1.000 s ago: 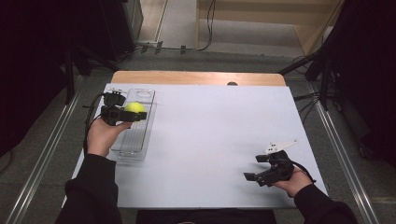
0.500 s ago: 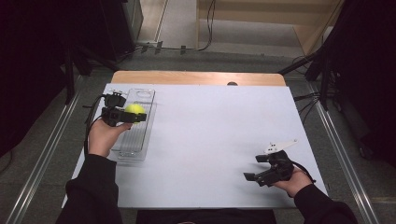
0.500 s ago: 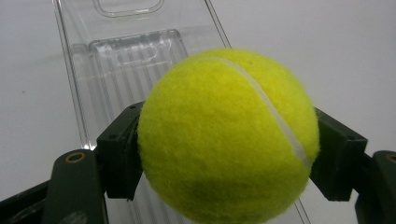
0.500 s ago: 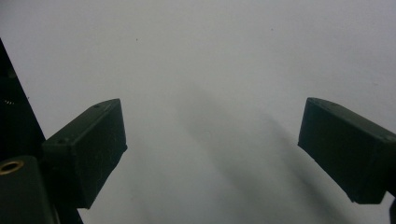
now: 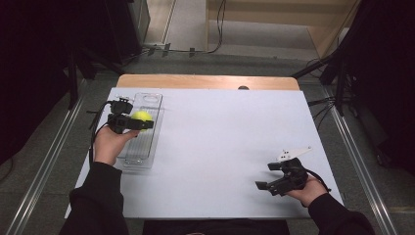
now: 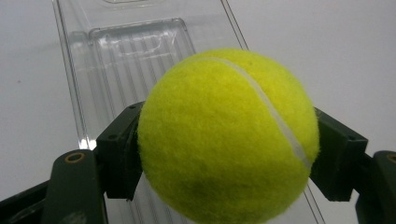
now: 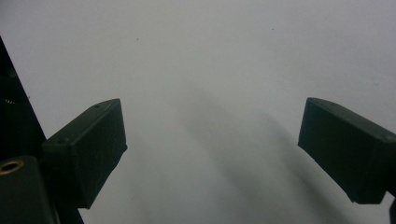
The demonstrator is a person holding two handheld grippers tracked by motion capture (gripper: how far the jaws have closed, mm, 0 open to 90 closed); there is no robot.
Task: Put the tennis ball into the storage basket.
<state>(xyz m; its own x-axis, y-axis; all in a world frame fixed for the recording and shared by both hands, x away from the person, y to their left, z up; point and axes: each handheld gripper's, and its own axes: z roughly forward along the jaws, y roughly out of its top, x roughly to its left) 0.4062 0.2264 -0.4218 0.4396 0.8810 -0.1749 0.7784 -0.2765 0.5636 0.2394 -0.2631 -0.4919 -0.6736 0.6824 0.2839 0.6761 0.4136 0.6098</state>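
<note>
So, quick count: one tennis ball (image 5: pixel 142 116), one clear plastic tray (image 5: pixel 151 100), two grippers, two hands, one white counter (image 5: pixel 220 142).

The tray is a long ribbed see-through thing lying along the counter's 9 o'clock side in the high view, running from about 8 up toward 10 o'clock. Around the counter it's mostly dark: a strip of wooden edge (image 5: pixel 208 81) at 12 o'clock, cables (image 5: pixel 320 105) on the floor off toward 2 o'clock, and metal rails (image 5: pixel 359 161) down both sides. Nothing else sits on the white surface that I can make out.

The left gripper (image 5: pixel 134 122) is at roughly 10 o'clock, over the tray, with the person's left hand (image 5: pixel 110 144) wrapped around it from below. Its jaws are clamped on the ball, one pad on each side. In the left gripper view the ball (image 6: pixel 229 135) bulges out between the two black pads and covers most of the tray (image 6: pixel 116 60) behind it. Can't tell if the ball touches the tray or is just held above it.

The right gripper (image 5: pixel 268 185) is down at 5 o'clock, well apart from the tray, in the right hand (image 5: pixel 306 188). In the right gripper view its jaws stand wide apart with nothing between them, just bare counter (image 7: pixel 210 70) and their soft shadows.
</note>
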